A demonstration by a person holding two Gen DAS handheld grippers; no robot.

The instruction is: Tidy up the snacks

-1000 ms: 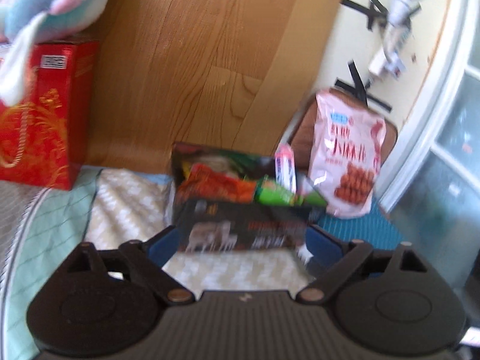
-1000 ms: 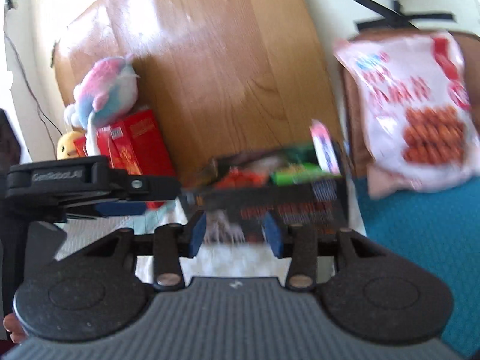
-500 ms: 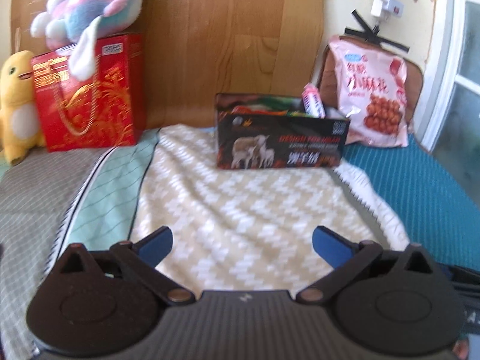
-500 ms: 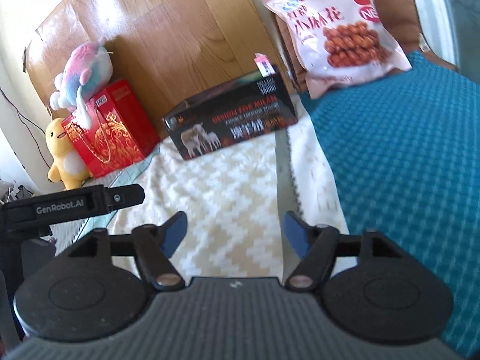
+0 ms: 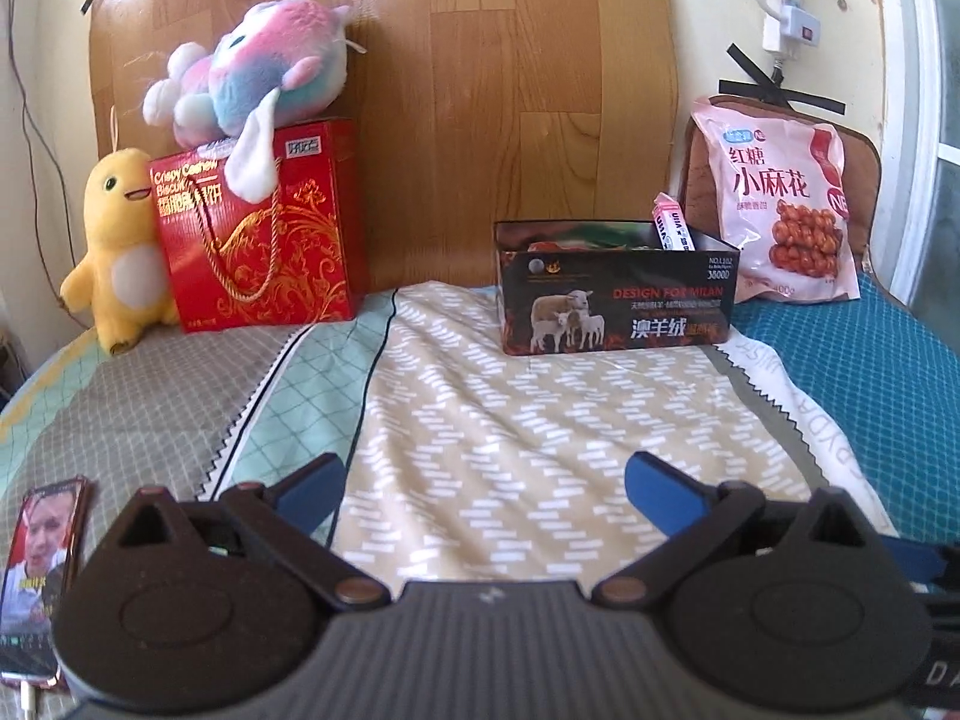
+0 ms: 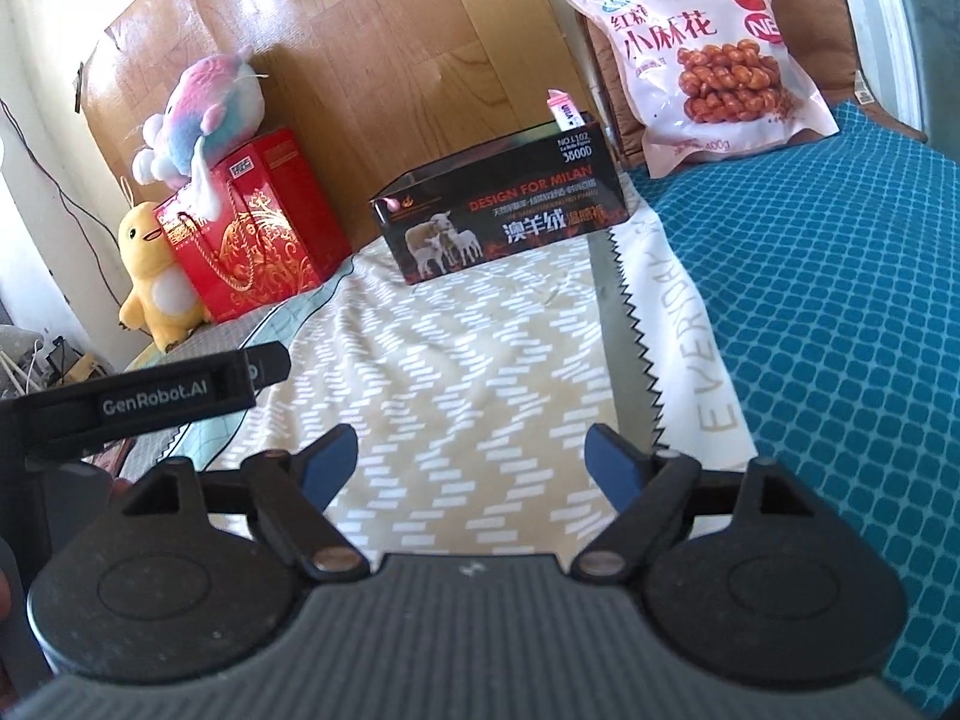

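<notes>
A black open-top box (image 5: 615,300) printed with sheep stands on the bed by the wooden headboard; it also shows in the right wrist view (image 6: 504,213). Snack packets lie inside it, and a pink stick packet (image 5: 675,222) pokes up at its right end. A large pink bag of twisted fried dough (image 5: 780,204) leans on a brown cushion right of the box, also in the right wrist view (image 6: 708,54). My left gripper (image 5: 483,483) is open and empty, well back from the box. My right gripper (image 6: 474,462) is open and empty too.
A red biscuit gift bag (image 5: 258,228) stands at back left with a pastel plush (image 5: 258,72) on top and a yellow plush (image 5: 117,240) beside it. A phone (image 5: 39,564) lies at the left front. The left gripper's body (image 6: 150,399) shows left in the right wrist view.
Both grippers have pulled back from the box, which was close in front of them a second ago. The right gripper's fingers have spread from nearly closed to open.
</notes>
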